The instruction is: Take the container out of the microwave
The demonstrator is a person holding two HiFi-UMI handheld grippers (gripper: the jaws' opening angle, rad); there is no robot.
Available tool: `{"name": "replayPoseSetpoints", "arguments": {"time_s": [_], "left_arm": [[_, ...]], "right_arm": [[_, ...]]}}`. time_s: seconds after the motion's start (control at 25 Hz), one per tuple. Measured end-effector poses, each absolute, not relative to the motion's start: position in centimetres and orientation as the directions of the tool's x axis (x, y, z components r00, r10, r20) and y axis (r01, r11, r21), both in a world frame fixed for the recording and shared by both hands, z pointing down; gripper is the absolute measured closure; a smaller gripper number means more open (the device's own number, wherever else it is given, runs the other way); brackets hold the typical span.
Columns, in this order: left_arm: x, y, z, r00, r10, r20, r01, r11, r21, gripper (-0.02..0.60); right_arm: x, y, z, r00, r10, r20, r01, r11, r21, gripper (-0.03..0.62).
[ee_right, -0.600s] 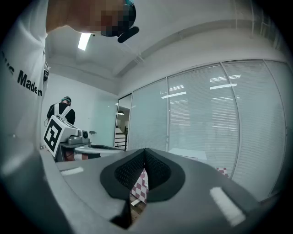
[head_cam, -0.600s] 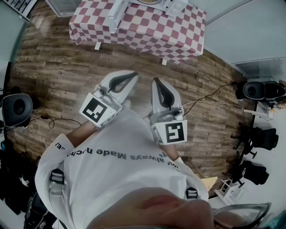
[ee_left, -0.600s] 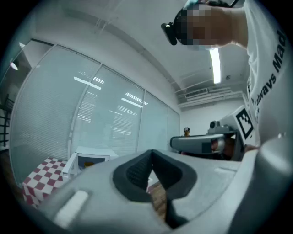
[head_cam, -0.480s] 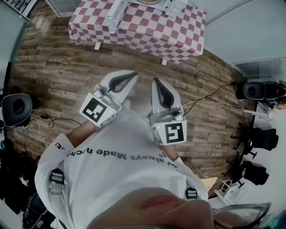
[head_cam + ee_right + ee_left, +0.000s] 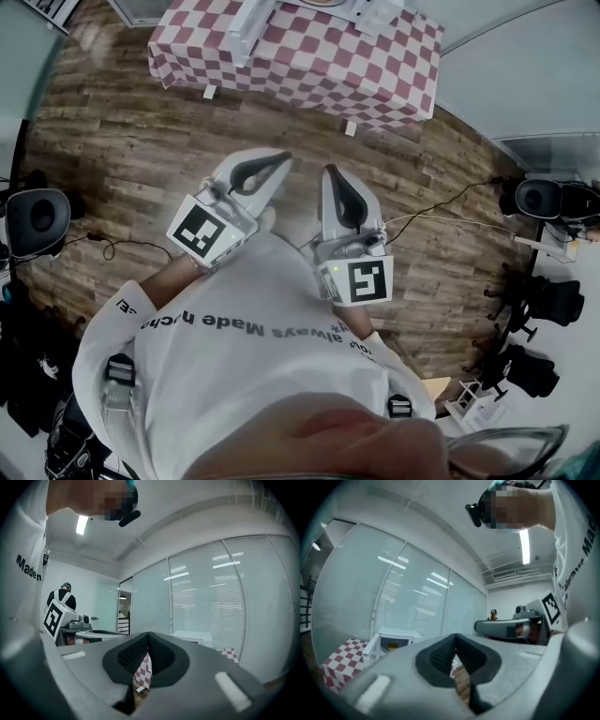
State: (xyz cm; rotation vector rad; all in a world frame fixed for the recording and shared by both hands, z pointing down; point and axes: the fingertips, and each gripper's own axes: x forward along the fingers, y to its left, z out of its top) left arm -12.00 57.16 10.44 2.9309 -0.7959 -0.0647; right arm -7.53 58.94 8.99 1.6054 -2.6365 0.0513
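Note:
A white microwave (image 5: 393,641) stands on a table with a red-and-white checked cloth (image 5: 300,56), some way ahead of me across the wooden floor. In the left gripper view its door (image 5: 371,652) hangs open and something yellowish (image 5: 392,645) shows inside. My left gripper (image 5: 281,159) and right gripper (image 5: 328,172) are held side by side close to the person's chest, both shut and empty, far from the microwave. From the left gripper (image 5: 455,637) the other gripper's body shows at the right. The right gripper (image 5: 148,634) points level towards the microwave (image 5: 192,637).
Black stands with round heads sit at the left (image 5: 37,216) and the right (image 5: 539,197), and cables (image 5: 441,202) trail over the floor. Office chairs (image 5: 548,300) are at the right edge. Glass walls with blinds stand behind the table. Another person (image 5: 63,595) stands far off.
The head view has shifted a little, so the checked table sits slightly lower and further right in the picture. Both grippers stay shut and in the same place.

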Motion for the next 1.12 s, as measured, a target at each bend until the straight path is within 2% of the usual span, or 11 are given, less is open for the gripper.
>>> {"name": "replayPoseSetpoints", "arguments": {"time_s": [0.52, 1.12], "left_arm": [[-13.3, 45.5, 11.0, 0.853, -0.521, -0.017, -0.515, -0.847, 0.128, 0.578], [-18.2, 28.8, 10.9, 0.874, -0.485, -0.025, -0.478, -0.867, 0.141, 0.578]], "right_arm": [[-8.9, 47.6, 9.5, -0.477, -0.874, 0.094, -0.878, 0.479, 0.006, 0.593], [-15.5, 30.5, 8.7, -0.477, -0.875, 0.084, -0.878, 0.479, 0.007, 0.592]]}}
